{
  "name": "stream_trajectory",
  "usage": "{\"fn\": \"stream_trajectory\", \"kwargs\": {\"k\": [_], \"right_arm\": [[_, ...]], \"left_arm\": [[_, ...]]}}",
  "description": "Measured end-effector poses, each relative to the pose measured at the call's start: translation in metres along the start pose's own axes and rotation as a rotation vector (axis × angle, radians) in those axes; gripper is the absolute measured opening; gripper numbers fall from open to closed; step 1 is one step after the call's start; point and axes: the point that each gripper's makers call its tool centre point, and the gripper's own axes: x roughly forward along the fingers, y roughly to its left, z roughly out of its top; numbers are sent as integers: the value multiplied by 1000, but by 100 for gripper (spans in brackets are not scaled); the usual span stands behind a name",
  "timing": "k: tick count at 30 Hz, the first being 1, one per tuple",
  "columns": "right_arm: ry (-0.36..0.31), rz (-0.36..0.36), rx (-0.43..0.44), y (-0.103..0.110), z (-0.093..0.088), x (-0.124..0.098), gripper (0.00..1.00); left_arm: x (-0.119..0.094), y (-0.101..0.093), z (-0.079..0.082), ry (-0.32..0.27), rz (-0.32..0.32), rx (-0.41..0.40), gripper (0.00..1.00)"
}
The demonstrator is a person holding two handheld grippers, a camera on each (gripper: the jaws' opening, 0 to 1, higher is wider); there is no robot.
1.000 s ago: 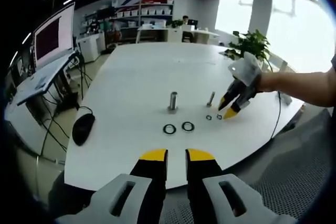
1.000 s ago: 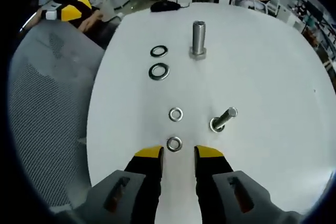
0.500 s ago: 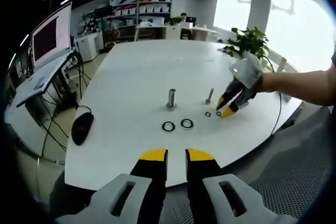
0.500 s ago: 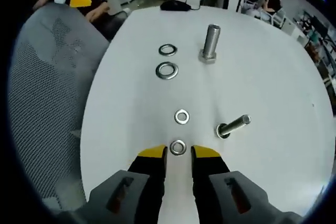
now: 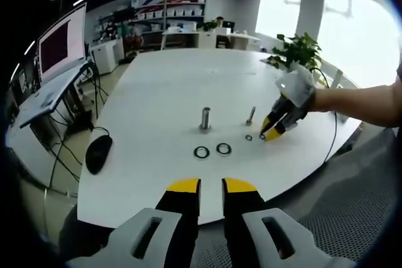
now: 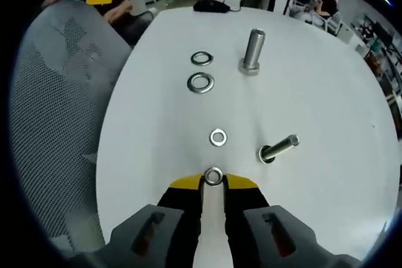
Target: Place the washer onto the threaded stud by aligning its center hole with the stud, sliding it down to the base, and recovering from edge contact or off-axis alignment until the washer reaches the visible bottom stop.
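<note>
Steel washer between hand-held gripper tips

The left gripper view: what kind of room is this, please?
Probably an open office or lab workspace: a large white table, a monitor on a side desk, shelves of boxes at the back, and a potted plant near bright windows.

White table seen from above. The right gripper pinches a small washer at its yellow tips. Beyond lie a second small washer, a slim stud, two larger washers and a thick stud.
</note>
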Motion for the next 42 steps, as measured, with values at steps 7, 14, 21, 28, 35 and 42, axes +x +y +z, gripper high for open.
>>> {"fn": "stream_trajectory", "kwargs": {"k": [7,14,21,28,35,42], "right_arm": [[-10,0,-5,-3,5,-7,13],[1,6,-20,-6,7,-13,13],[4,18,-15,-9,8,-17,13],[-4,6,-15,-17,14,-28,13],[-8,-6,-28,-24,20,-40,13],[-5,-2,-63,-27,28,-49,13]], "left_arm": [[0,1,0,1,1,-2,11],[0,1,-1,2,2,-3,11],[0,1,-1,2,1,-2,11],[0,1,-1,2,2,-3,11],[0,1,0,0,3,-4,11],[0,1,0,-2,3,-4,11]]}}
